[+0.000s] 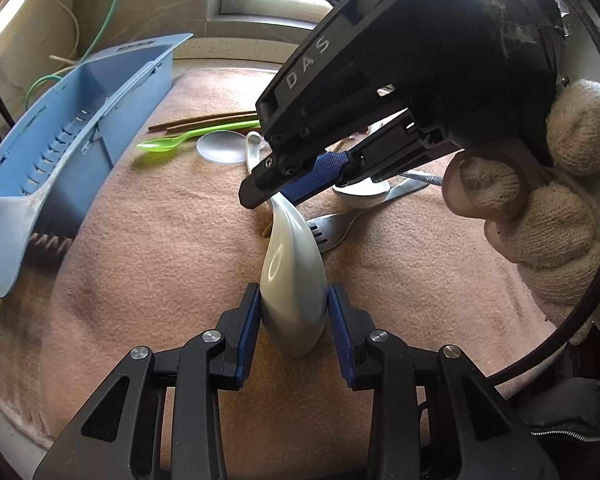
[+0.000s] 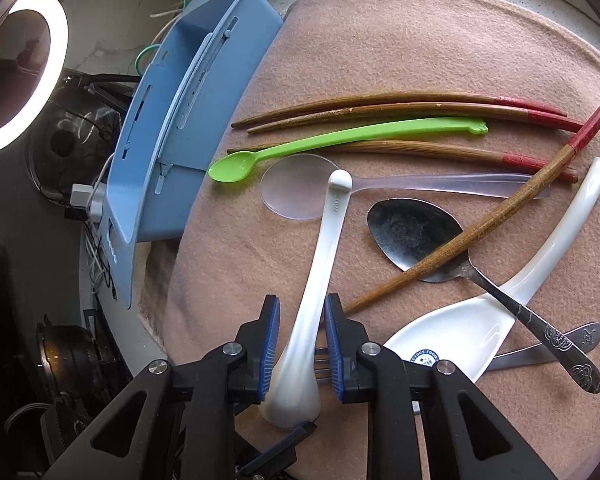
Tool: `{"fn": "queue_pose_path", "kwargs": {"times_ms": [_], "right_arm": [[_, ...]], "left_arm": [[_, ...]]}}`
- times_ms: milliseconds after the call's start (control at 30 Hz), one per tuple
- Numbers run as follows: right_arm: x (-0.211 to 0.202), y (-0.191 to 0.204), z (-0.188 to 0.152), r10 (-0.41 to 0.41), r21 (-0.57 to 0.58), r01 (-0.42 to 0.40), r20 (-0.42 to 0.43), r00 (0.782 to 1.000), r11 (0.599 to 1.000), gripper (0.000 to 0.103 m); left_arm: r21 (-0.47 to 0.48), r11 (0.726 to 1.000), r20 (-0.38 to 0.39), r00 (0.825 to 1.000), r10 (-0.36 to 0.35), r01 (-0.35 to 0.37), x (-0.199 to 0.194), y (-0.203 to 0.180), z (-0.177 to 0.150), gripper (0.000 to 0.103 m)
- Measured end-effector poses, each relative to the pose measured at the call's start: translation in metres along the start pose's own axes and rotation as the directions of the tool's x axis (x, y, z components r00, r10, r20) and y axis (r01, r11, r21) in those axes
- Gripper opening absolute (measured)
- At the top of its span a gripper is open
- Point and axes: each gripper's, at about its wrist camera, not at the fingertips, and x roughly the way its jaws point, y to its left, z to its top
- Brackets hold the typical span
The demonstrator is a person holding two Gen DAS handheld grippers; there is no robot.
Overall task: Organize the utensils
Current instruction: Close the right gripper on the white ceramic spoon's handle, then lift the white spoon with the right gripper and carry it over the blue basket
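Now both grip one white ceramic spoon (image 1: 292, 280) right of the blue organizer (image 1: 72, 128): left hand-held gripper (image 1: 294, 328) pinches its bowl, right hand-held gripper (image 2: 302, 344) its handle. Best let one release before lifting toward the organizer.

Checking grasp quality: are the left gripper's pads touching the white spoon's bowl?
Touching. In the left wrist view both blue pads of the left gripper press against the sides of the white spoon bowl, with no gap visible.
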Motion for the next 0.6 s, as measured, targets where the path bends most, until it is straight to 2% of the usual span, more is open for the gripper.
{"fn": "queue_pose_path", "kwargs": {"times_ms": [100, 367, 600], "right_arm": [[0.003, 0.002, 0.001, -0.002, 0.0, 0.002, 0.002, 1.0, 1.0, 0.013], [-0.005, -0.002, -0.005, 0.039, 0.046, -0.04, 0.024, 0.999, 0.998, 0.011], [-0.021, 0.009, -0.004, 0.07, 0.031, -0.072, 0.062, 0.996, 0.997, 0.012]], "left_arm": [[0.012, 1.0, 0.008, 1.0, -0.003, 0.003, -0.004, -0.001, 0.0, 0.028], [0.012, 1.0, 0.005, 1.0, -0.014, 0.014, -0.009, 0.002, 0.003, 0.022], [0.004, 1.0, 0.018, 1.0, -0.013, 0.013, -0.019, 0.01, 0.009, 0.022]]}}
